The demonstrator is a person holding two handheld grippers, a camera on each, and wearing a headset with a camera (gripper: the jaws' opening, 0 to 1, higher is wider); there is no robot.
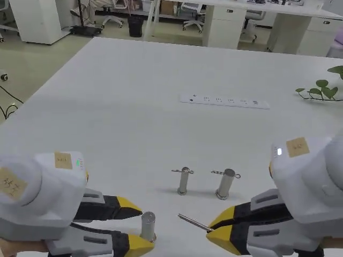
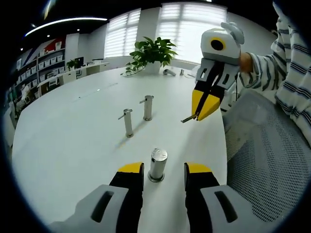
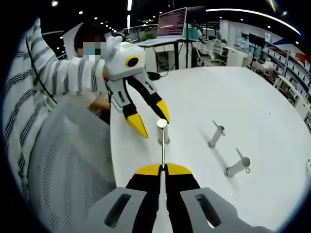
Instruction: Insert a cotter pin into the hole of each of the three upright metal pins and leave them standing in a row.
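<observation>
Your left gripper [image 1: 142,225] is wide open, jaws either side of the bare pin [image 1: 148,225] near the bench's [image 1: 134,107] near edge, and there's a gap on both sides in the left gripper view. Your right gripper [image 1: 213,228] is clamped tight on a cotter [image 1: 192,221], whose free end points at that pin but isn't touching it. Just behind stand the second pin [image 1: 184,180] and third pin [image 1: 226,183], each with a cotter through its top.
</observation>
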